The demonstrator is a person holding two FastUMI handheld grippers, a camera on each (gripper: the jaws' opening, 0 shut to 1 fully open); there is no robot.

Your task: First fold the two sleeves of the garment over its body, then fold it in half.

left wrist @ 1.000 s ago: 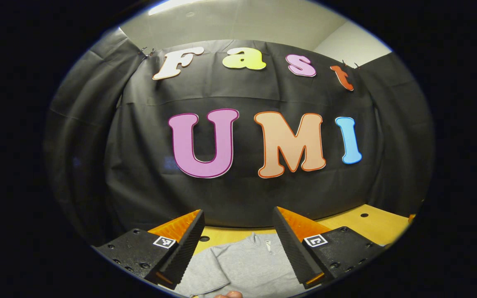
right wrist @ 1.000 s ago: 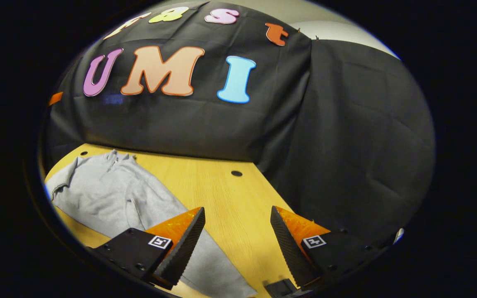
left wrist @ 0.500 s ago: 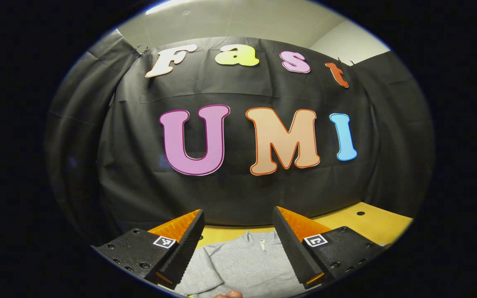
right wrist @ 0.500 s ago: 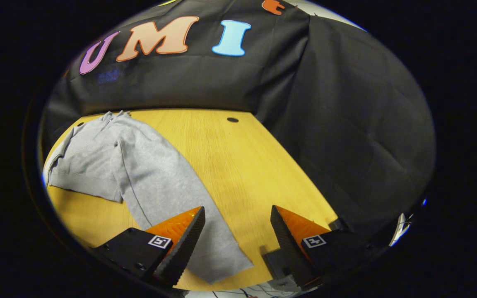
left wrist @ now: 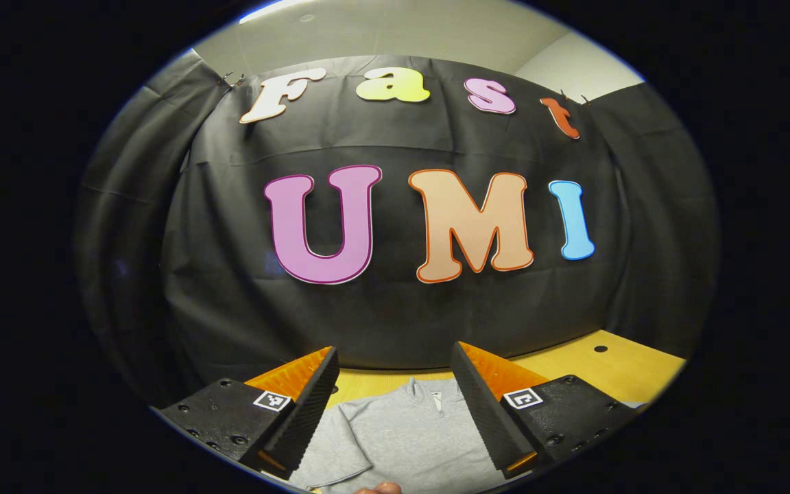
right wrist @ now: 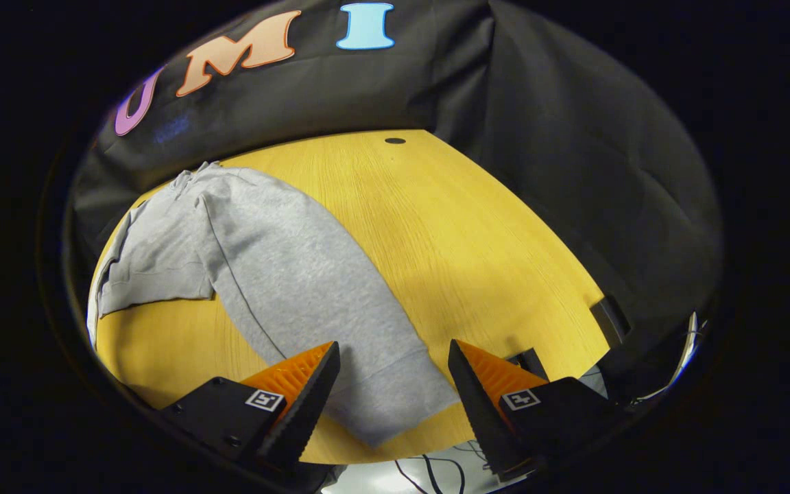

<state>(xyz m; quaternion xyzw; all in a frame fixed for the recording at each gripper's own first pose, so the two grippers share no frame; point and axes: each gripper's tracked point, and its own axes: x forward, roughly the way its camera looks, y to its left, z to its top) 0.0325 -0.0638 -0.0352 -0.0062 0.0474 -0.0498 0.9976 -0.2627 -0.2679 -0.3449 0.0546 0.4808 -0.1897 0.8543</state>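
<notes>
Left tongs (left wrist: 395,384) hang released, jaws wide apart with nothing between them, pointed at the black cloth wall (left wrist: 395,309). Below them the grey garment (left wrist: 402,439) lies flat on the yellow counter (left wrist: 601,370), collar toward the far edge by the wall. A fingertip (left wrist: 378,488) peeks in at the bottom of the left gripper view. Over to the right tongs (right wrist: 393,384), also released and gripping nothing, poised above the sleeve (right wrist: 313,288) near its cuff. That sleeve stretches from the garment (right wrist: 155,254) at the counter's (right wrist: 477,233) left side to its near edge. Cables (right wrist: 436,470) dangle past that near edge.
</notes>
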